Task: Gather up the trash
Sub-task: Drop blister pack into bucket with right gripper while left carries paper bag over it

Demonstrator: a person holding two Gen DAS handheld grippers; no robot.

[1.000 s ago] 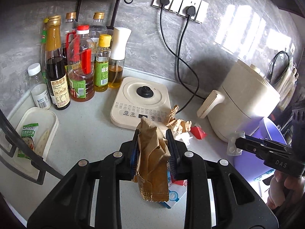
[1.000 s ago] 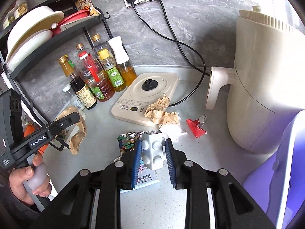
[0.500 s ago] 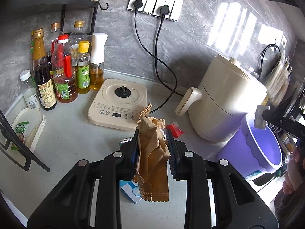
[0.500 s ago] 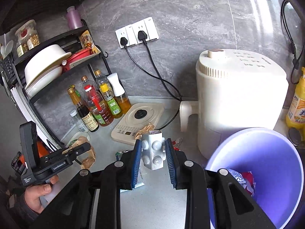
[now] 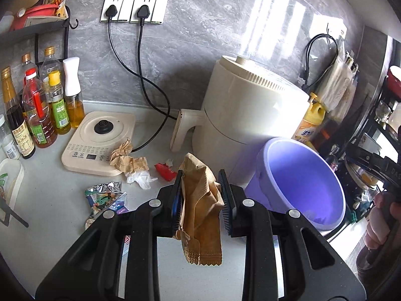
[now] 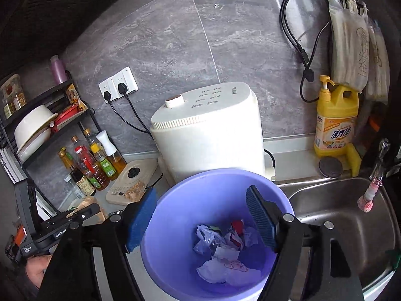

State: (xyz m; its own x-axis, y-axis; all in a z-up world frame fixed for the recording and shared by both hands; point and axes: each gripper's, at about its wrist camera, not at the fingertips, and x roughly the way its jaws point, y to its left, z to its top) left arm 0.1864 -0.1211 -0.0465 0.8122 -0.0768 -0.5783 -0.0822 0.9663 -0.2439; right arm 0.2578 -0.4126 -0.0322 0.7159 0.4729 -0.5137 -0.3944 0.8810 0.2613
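Two fingers (image 5: 178, 195) around brown wrapper (image 5: 200, 215)

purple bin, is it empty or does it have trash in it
Not empty. The right wrist view looks down into the purple bin and shows crumpled wrappers on its bottom, well below the rim.

Bright daylight, both views sharp, no motion blur. Window glare streaks on the glossy grey wall (image 5: 270, 22) in the left view. Soft shadow left of the white cooker (image 5: 250, 115). Strong fisheye bending with black vignette corners; upper left of the right view dark. Far right edge dim, cluttered.
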